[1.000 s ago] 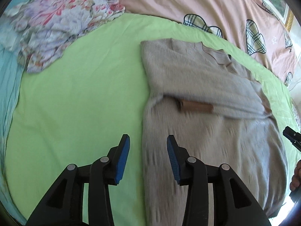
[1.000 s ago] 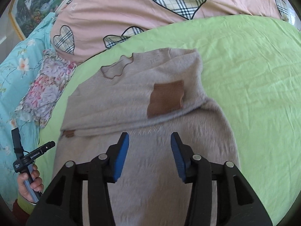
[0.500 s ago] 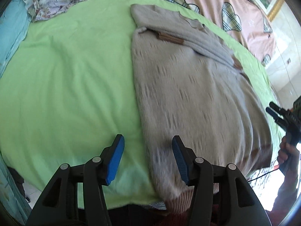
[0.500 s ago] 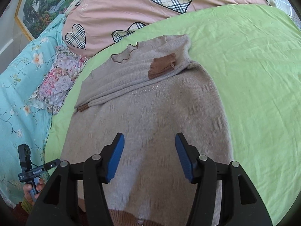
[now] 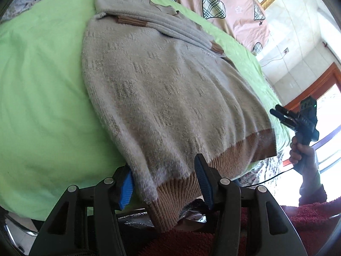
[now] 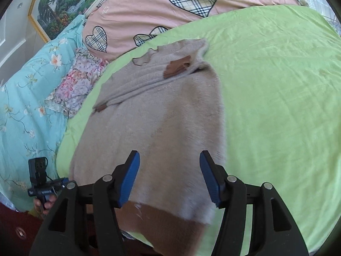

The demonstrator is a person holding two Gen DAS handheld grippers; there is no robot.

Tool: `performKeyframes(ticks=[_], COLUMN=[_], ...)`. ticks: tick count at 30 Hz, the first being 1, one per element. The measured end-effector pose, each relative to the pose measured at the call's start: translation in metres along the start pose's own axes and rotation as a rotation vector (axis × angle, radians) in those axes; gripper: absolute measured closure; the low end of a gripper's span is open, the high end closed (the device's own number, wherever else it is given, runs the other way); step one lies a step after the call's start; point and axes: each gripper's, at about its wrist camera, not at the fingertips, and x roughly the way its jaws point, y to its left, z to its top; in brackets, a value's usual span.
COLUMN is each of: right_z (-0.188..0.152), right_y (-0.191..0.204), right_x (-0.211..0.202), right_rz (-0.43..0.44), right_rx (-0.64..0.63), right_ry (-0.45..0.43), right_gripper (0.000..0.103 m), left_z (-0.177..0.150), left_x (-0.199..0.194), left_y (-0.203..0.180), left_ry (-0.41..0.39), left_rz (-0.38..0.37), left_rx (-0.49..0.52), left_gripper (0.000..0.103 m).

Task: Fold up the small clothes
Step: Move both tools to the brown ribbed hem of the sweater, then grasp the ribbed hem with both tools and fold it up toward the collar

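Both of my hand-held grippers, left [image 5: 164, 183] and right [image 6: 169, 179], are spread at the sweater [image 5: 162, 89] hem, sweater running toward 12 o'clock up the bed [image 6: 277, 106]; left is nearer, straddling the corner.

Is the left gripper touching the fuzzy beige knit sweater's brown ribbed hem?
Cannot tell. In the left wrist view the open left gripper straddles the sweater's hem, but contact isn't plain.
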Motion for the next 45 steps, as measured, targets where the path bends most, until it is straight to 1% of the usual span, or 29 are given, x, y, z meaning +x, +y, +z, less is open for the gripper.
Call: performKeyframes(ticks=[2, 4, 6, 7, 8, 10, 12, 15, 16, 17, 18, 19, 20, 22, 23, 24, 27, 30, 32, 35, 39, 42, 43, 45], right_z=[-0.006, -0.013, -0.022, -0.027, -0.030, -0.032, -0.034, -0.038, -0.039, -0.040, -0.040, -0.041, -0.042, -0.042, -0.043, -0.044, -0.053, -0.056, -0.050, -0.029, 0.010, 0.048, 0.057, 0.087], right_y=[-0.016, -0.030, -0.037, -0.037, -0.034, -0.028, -0.022, -0.014, -0.015, -0.020, -0.025, -0.030, -0.033, -0.032, -0.031, -0.032, -0.047, -0.050, -0.043, -0.030, -0.018, -0.013, -0.013, -0.010], right_x=[-0.007, -0.008, -0.002, 0.001, 0.003, 0.008, 0.015, 0.017, 0.015, 0.014, 0.015, 0.019, 0.024, 0.020, 0.015, 0.011, -0.002, -0.004, -0.008, -0.016, -0.021, -0.010, -0.006, 0.011], right_rz=[0.004, 0.036, 0.086, 0.115, 0.131, 0.191, 0.222, 0.220, 0.230, 0.235, 0.231, 0.218, 0.205, 0.200, 0.196, 0.190, 0.202, 0.256, 0.304, 0.364, 0.383, 0.383, 0.378, 0.375], right_rx=[0.034, 0.078, 0.102, 0.095, 0.087, 0.082, 0.075, 0.028, 0.028, 0.044, 0.063, 0.098, 0.119, 0.119, 0.116, 0.120, 0.177, 0.233, 0.227, 0.207, 0.157, 0.146, 0.143, 0.150], right_ry=[0.019, 0.053, 0.098, 0.112, 0.112, 0.118, 0.130, 0.156, 0.160, 0.160, 0.160, 0.169, 0.184, 0.172, 0.164, 0.157, 0.134, 0.108, 0.079, 0.017, -0.070, -0.132, -0.142, -0.174], right_gripper=[0.042, 0.042, 0.042, 0.042, 0.042, 0.042, 0.042, 0.042, 0.043, 0.049, 0.061, 0.070, 0.090, 0.092, 0.093, 0.093, 0.094, 0.094, 0.094, 0.094, 0.094, 0.094, 0.094, 0.094], left_z=[-0.003, -0.006, -0.010, -0.012, -0.013, -0.014, -0.016, -0.018, -0.018, -0.017, -0.017, -0.017, -0.016, -0.018, -0.019, -0.019, -0.016, -0.008, 0.001, 0.018, 0.051, 0.087, 0.101, 0.131], left_x=[0.000, 0.008, 0.015, 0.018, 0.020, 0.027, 0.031, 0.033, 0.034, 0.035, 0.034, 0.034, 0.032, 0.022, 0.013, 0.005, -0.009, -0.023, -0.036, -0.052, -0.068, -0.073, -0.072, -0.071], left_y=[0.000, 0.000, -0.003, -0.005, -0.006, -0.007, -0.007, -0.007, -0.006, -0.004, -0.001, 0.001, 0.000, -0.005, -0.009, -0.010, -0.010, -0.019, -0.023, -0.028, -0.029, -0.025, -0.024, -0.018], left_ry=[0.003, 0.039, 0.078, 0.094, 0.109, 0.144, 0.168, 0.176, 0.172, 0.168, 0.163, 0.161, 0.156, 0.123, 0.095, 0.069, 0.035, -0.001, -0.041, -0.111, -0.215, -0.304, -0.331, -0.389], left_rz=[-0.023, -0.067, -0.081, -0.082, -0.082, -0.090, -0.090, -0.076, -0.081, -0.086, -0.088, -0.089, -0.082, -0.061, -0.055, -0.060, -0.076, -0.079, -0.097, -0.129, -0.128, -0.128, -0.122, -0.102], left_rx=[0.003, -0.004, 0.003, 0.014, 0.024, 0.025, 0.025, 0.033, 0.024, 0.014, 0.009, 0.007, 0.015, 0.050, 0.069, 0.078, 0.071, 0.092, 0.097, 0.088, 0.106, 0.097, 0.090, 0.078], left_gripper=[0.065, 0.069, 0.070, 0.070, 0.070, 0.070, 0.070, 0.079, 0.085, 0.091, 0.091, 0.093, 0.096, 0.096, 0.097, 0.097, 0.097, 0.097, 0.097, 0.097, 0.097, 0.097, 0.097, 0.097])
